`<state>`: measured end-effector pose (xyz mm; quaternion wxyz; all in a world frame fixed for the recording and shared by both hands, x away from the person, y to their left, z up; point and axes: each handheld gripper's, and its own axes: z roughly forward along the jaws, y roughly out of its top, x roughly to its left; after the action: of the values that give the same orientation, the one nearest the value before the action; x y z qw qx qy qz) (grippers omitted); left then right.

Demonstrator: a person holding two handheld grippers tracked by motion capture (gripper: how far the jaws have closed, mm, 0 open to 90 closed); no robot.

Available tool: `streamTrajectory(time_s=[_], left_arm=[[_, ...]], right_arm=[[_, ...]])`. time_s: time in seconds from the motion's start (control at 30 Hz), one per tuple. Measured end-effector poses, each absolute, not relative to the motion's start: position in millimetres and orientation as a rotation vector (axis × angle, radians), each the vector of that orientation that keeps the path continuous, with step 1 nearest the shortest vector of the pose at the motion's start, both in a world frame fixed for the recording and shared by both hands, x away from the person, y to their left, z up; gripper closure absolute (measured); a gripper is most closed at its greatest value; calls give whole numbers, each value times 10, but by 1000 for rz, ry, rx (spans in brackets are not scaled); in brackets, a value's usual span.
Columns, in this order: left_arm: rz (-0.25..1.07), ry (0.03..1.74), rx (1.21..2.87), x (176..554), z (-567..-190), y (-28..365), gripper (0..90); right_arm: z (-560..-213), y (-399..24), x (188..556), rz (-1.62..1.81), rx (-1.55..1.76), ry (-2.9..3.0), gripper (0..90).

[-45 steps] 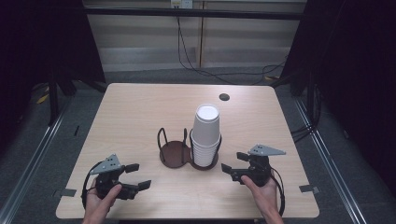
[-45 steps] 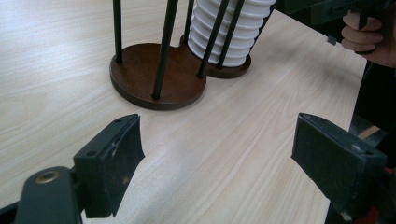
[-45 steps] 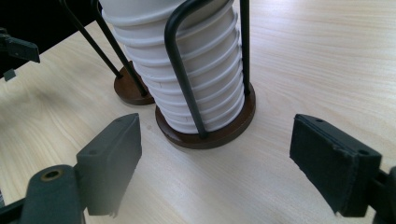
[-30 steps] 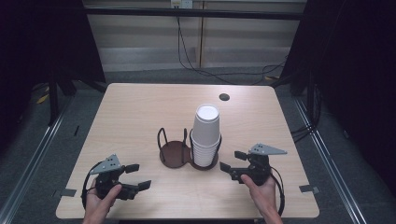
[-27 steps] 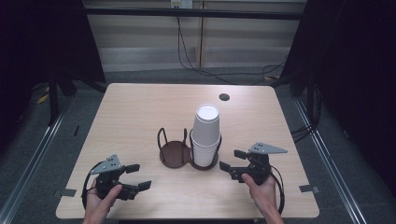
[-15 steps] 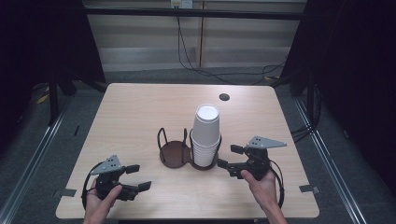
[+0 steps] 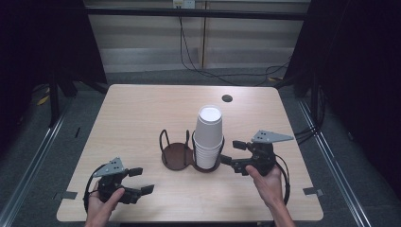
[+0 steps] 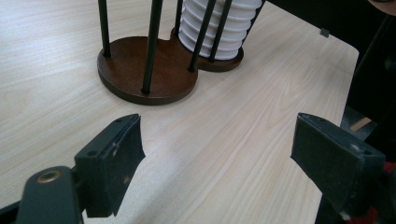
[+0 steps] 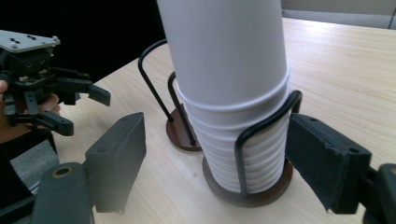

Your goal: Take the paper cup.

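At about seven o'clock on the table (image 7: 142, 109), the left gripper (image 7: 140, 180) lay low in the person's left hand (image 7: 105, 204), its jaws standing wide with only bare wood between them. In the left gripper view those jaws framed empty tabletop, and the rack was well ahead of them.

At the table's centre stood the dark wire cup holder (image 7: 176, 153) — two round wooden bases joined side by side, each ringed by thin black uprights. Its left bay was empty. Its right bay held the stack of white paper cups (image 7: 208, 137), nested upside down, the top cup rising well above the wire loops.

At roughly four o'clock from that stack, the right gripper (image 7: 234, 153) was held in the right hand (image 7: 269, 182), pointed at the cups. Its jaws were spread wide; in the right gripper view they straddled the lower part of the stack (image 9: 233, 93) from near, yet neither pad touched cup or wire.

Near one o'clock on the table sat a small dark round hole or grommet (image 7: 227, 98), well apart from everything else.

As for progress, nothing had been lifted: the whole stack sat in its bay and neither gripper held anything. The work looked barely begun — the right gripper seemed lined up for a first grasp, probably on the top cup, with closing, pulling free and placing all left to do.
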<state>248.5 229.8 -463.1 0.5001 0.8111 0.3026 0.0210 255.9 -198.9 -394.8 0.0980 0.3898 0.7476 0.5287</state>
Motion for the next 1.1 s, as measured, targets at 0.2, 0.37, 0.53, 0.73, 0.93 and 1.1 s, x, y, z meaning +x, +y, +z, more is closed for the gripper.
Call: streamTrajectory(time_s=[0.2,0.37,0.53,0.73,0.93,1.1], left_arm=[[50,727,1969,2480,-4629,2299,165],[47,728,1970,2481,-4631,2294,166],[43,732,1969,2482,-4634,2289,166],[39,728,1974,2479,-4634,2288,166],[36,727,1969,2481,-4634,2290,166],[35,724,1975,2478,-4633,2290,166]], right_arm=[[-3836,-1975,2569,1580,1115,2234,200],[-3725,-1989,2600,1593,1108,2230,187],[-3600,-1973,2628,1606,1084,2220,159],[-3474,-1908,2666,1609,1049,2224,159],[-3387,-1819,2775,1585,1040,2214,154],[-3358,-1735,2928,1585,1050,2211,153]])
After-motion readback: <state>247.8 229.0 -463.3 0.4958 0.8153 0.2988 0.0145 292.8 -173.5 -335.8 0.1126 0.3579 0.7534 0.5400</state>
